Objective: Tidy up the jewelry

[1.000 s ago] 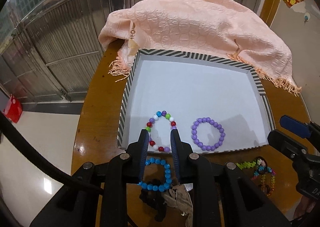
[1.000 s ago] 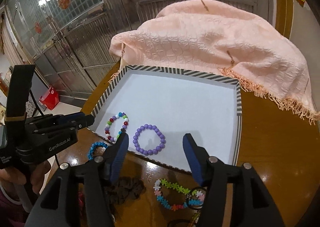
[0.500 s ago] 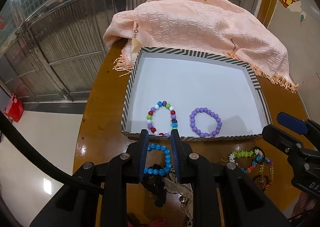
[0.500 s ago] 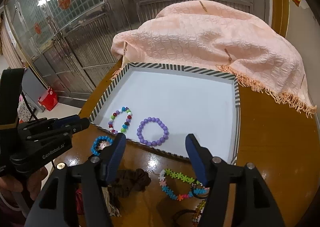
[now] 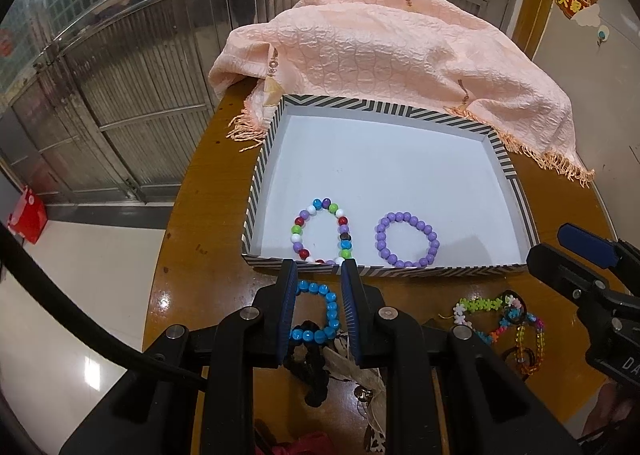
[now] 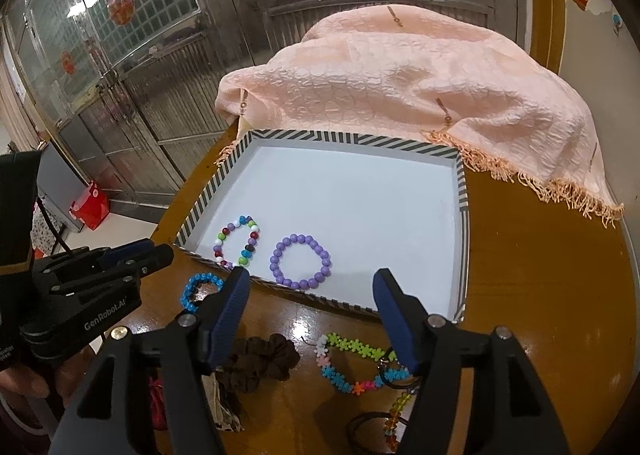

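Note:
A striped-rim white tray [image 5: 440,273] [image 6: 462,191] holds a multicoloured bead bracelet [image 5: 322,231] [image 6: 239,241] and a purple bead bracelet [image 5: 406,241] [image 6: 300,261]. A blue bead bracelet [image 5: 318,313] [image 6: 198,291] lies on the wooden table in front of the tray. My left gripper [image 5: 318,275] hovers over it, jaws narrowly apart and empty. My right gripper [image 6: 310,283] is open wide and empty above the tray's front edge. A flower-bead bracelet [image 5: 484,307] [image 6: 352,363] lies at front right.
A peach fringed cloth [image 5: 400,55] [image 6: 400,75] covers the table's far side behind the tray. A brown scrunchie [image 6: 262,361] and other small jewellery [image 5: 528,339] lie near the front edge. The round table [image 5: 188,215] drops off at left.
Both grippers have drawn back toward me from the tray. The blue bracelet now sits fully between the left fingers in view. The jaw gaps look unchanged.

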Available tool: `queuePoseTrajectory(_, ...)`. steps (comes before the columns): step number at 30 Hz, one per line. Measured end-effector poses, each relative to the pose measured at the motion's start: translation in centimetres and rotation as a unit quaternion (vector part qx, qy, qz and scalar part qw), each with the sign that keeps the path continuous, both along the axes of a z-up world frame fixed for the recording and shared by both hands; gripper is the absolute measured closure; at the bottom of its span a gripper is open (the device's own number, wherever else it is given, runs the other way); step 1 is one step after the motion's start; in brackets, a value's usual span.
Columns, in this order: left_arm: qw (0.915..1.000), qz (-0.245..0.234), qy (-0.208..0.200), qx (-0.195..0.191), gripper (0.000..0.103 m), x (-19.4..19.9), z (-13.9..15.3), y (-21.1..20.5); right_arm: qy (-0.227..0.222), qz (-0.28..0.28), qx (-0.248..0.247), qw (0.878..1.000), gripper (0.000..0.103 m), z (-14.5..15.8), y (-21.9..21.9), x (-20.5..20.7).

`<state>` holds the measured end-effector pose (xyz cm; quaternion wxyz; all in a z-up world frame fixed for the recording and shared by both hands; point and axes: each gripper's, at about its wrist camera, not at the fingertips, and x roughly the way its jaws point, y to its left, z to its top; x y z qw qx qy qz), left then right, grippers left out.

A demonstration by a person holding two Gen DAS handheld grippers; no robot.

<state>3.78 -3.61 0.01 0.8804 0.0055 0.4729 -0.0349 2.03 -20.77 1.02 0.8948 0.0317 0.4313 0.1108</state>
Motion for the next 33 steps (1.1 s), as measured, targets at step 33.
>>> queuePoseTrajectory(33, 1.0, 0.0, 0.0, 0.003, 0.095, 0.0, -0.6, -0.8, 0.021, -0.014, 0.0, 1.0, 0.032, -0.8, -1.4, 0.3)
